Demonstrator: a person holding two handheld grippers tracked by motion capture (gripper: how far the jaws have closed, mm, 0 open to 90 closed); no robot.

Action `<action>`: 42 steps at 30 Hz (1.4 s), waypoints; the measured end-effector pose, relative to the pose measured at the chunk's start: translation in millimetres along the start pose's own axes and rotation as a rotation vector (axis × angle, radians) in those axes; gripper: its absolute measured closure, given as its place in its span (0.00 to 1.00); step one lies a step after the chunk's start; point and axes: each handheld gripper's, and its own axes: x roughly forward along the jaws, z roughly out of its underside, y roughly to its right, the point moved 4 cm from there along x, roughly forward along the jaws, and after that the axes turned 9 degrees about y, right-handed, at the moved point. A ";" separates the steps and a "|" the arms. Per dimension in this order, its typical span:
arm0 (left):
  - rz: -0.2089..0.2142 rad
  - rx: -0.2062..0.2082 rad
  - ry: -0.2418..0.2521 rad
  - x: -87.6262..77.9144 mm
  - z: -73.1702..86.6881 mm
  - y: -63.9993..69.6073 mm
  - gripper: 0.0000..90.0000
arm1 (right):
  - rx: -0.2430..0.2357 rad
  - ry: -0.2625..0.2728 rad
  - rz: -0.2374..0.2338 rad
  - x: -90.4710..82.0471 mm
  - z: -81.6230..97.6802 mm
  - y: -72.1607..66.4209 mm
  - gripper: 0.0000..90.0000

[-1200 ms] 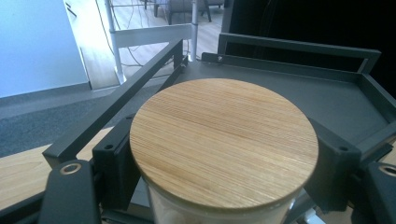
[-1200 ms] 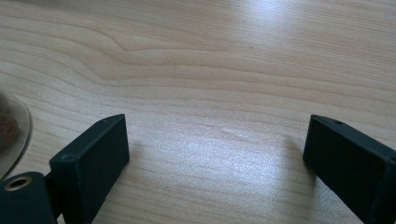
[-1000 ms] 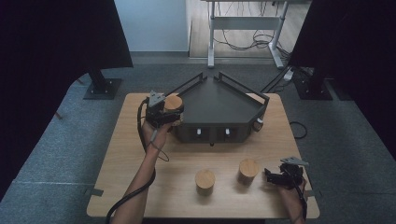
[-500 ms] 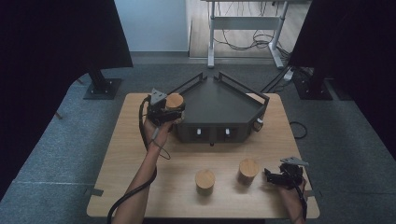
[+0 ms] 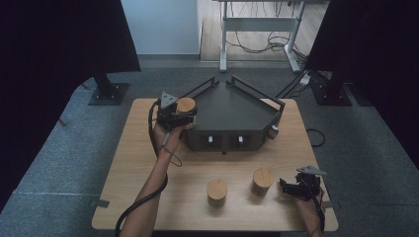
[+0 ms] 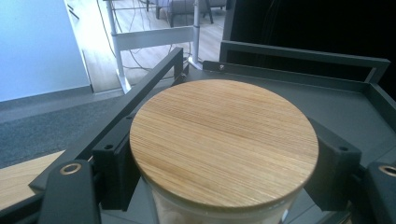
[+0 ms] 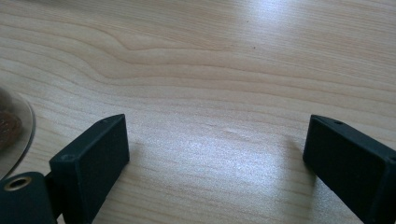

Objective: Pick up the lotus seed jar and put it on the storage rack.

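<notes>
High view: left gripper (image 5: pixel 181 114) clamped on round glass jar with bamboo lid (image 5: pixel 186 105), probably for loading into dark angular metal tray (image 5: pixel 232 106); right gripper (image 5: pixel 288 188) jaws apart, resting on pale wooden table (image 5: pixel 148 148).

Light wooden table (image 5: pixel 143 163) on grey carpet floor (image 5: pixel 59 163). Dark five-sided tray (image 5: pixel 232 106) with raised rails sits at the table's far middle. Two wood-lidded jars stand on the near part: one (image 5: pixel 216 191) near centre, another (image 5: pixel 262 180) just right of it, apart. Right hand-held gripper (image 5: pixel 285 186) rests low at the near right corner.
</notes>
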 end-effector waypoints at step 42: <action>0.009 0.022 -0.019 31.0 -0.9 9.3 0.28 | -0.005 -0.001 -0.008 -0.3 0.2 -0.9 0.07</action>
